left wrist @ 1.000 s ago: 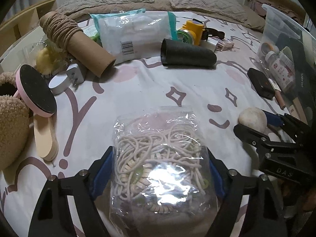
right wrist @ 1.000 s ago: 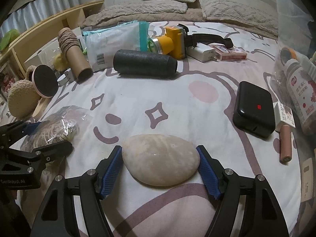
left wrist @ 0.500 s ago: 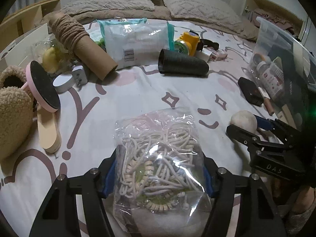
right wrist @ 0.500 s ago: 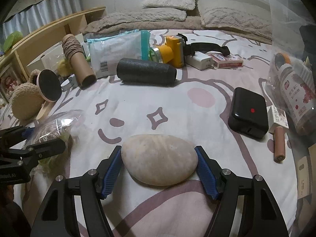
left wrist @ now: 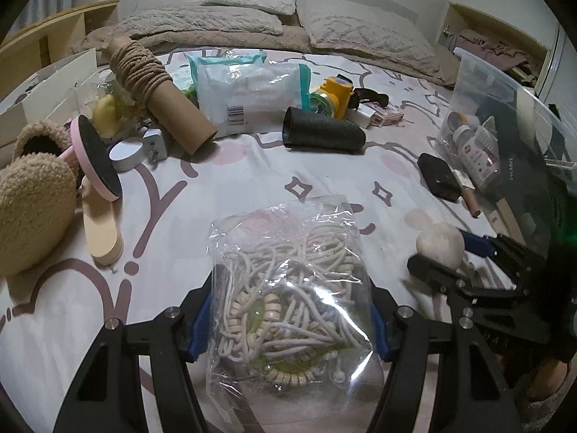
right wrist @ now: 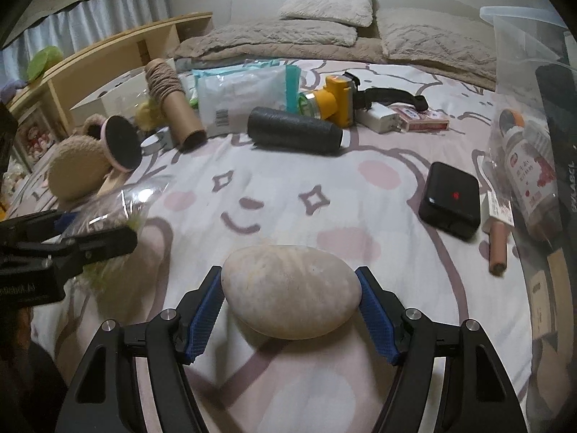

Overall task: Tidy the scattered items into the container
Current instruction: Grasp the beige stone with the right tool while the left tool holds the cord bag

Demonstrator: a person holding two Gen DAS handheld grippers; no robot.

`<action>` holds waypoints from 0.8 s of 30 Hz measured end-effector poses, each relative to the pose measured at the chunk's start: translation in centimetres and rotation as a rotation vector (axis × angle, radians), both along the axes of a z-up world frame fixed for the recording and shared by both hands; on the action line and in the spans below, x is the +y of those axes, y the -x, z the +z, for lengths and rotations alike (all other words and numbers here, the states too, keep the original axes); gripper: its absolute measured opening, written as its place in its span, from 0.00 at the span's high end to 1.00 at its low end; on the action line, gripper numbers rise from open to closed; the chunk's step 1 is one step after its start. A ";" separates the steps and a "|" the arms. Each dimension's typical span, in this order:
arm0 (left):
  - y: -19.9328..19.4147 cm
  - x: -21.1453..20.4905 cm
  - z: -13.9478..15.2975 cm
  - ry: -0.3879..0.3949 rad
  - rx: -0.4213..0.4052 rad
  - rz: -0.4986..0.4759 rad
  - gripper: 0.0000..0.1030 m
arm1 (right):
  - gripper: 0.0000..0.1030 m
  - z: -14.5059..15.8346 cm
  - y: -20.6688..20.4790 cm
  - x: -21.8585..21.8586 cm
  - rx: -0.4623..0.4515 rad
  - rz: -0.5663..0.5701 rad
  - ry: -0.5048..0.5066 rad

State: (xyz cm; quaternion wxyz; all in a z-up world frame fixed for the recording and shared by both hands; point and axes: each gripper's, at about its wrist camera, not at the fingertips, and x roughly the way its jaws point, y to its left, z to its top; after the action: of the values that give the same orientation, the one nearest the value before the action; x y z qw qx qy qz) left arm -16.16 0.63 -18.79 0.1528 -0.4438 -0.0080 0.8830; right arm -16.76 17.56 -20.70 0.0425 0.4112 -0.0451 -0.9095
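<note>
Clear container [left wrist: 479,72] cut off at right edge

The foam roll [right wrist: 294,133] lies before the wipes pack [right wrist: 241,97], left of the bin [right wrist: 533,72].

Two pale pillows [right wrist: 326,1] lie along the bed's far edge, atop a folded beige blanket [right wrist: 263,41]; a wooden shelf [right wrist: 108,57] lines its left edge.

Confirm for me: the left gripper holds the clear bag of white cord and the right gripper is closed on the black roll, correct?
Not quite. The left gripper does hold the bag of white cord, but the right gripper is closed on a pale oval stone, as the right wrist view shows.
</note>
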 end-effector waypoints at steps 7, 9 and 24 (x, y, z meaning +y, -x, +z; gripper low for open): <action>-3.0 1.5 0.5 -0.009 0.022 -0.031 0.35 | 0.29 0.8 -2.1 0.2 0.006 -0.004 0.013; -3.9 1.9 0.6 -0.010 0.031 -0.042 0.35 | 0.29 1.2 -2.7 0.2 0.014 -0.005 0.012; -8.7 3.3 1.6 -0.047 0.056 -0.089 0.35 | 0.29 6.6 -8.2 1.1 0.097 0.044 0.061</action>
State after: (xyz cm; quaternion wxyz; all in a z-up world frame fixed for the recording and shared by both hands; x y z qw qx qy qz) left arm -7.50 3.95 -17.17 0.2022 -0.4151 -0.0046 0.8870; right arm -8.56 18.71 -14.05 0.0770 0.3662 -0.0617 -0.9253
